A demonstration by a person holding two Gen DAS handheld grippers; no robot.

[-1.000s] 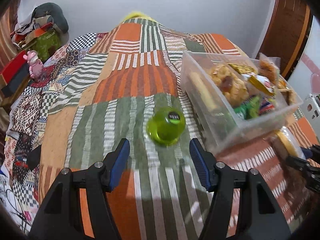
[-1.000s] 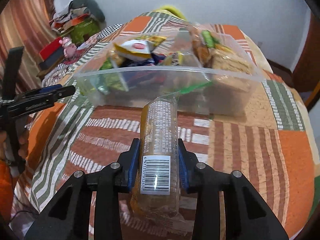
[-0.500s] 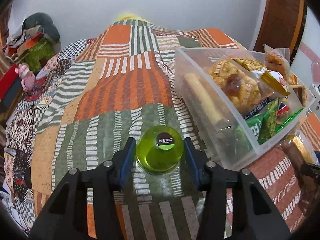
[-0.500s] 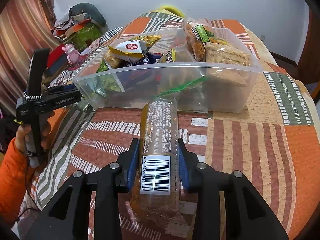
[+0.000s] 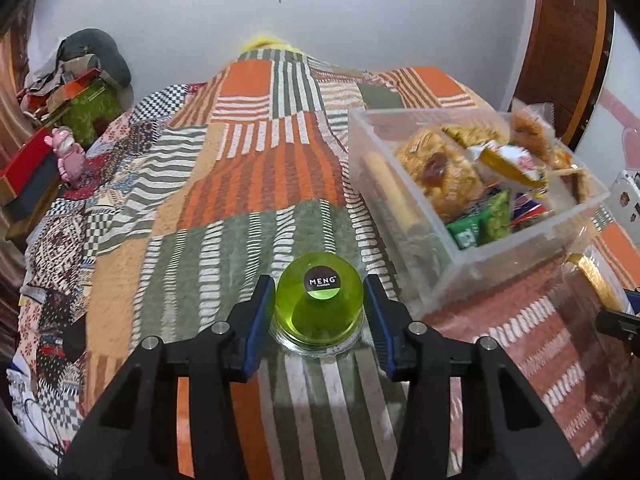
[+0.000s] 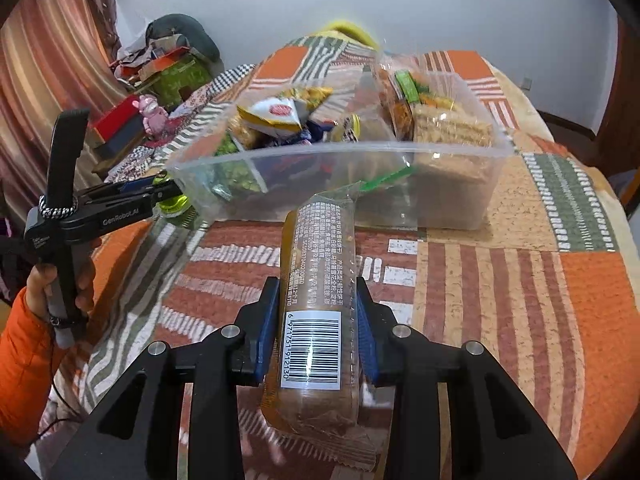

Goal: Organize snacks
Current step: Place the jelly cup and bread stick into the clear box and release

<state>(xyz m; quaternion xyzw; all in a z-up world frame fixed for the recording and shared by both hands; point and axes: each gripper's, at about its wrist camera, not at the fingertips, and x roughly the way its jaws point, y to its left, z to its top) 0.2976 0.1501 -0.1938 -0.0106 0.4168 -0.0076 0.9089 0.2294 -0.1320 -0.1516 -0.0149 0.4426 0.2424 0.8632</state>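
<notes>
A green jelly cup (image 5: 319,306) with a black MENG label sits upside down on the patchwork bedspread. My left gripper (image 5: 319,312) is shut on it, fingers against both sides. A clear plastic bin (image 5: 520,232) full of snack packets stands to its right. In the right wrist view my right gripper (image 6: 316,324) is shut on a long clear-wrapped biscuit pack (image 6: 318,276) with a barcode, held above the bedspread just in front of the bin (image 6: 472,184). The left gripper (image 6: 160,192) shows at that view's left, beside the bin's corner.
The patchwork bedspread (image 5: 256,184) covers the whole bed. A pink toy (image 5: 68,156), red boxes and a pile of clothes (image 5: 88,56) lie past the bed's left edge. A wooden door (image 5: 560,48) is at the right. A white wall stands behind.
My left gripper moved forward around the green jelly cup and closed on it. My right gripper rose slightly with the biscuit pack, still in front of the bin.
</notes>
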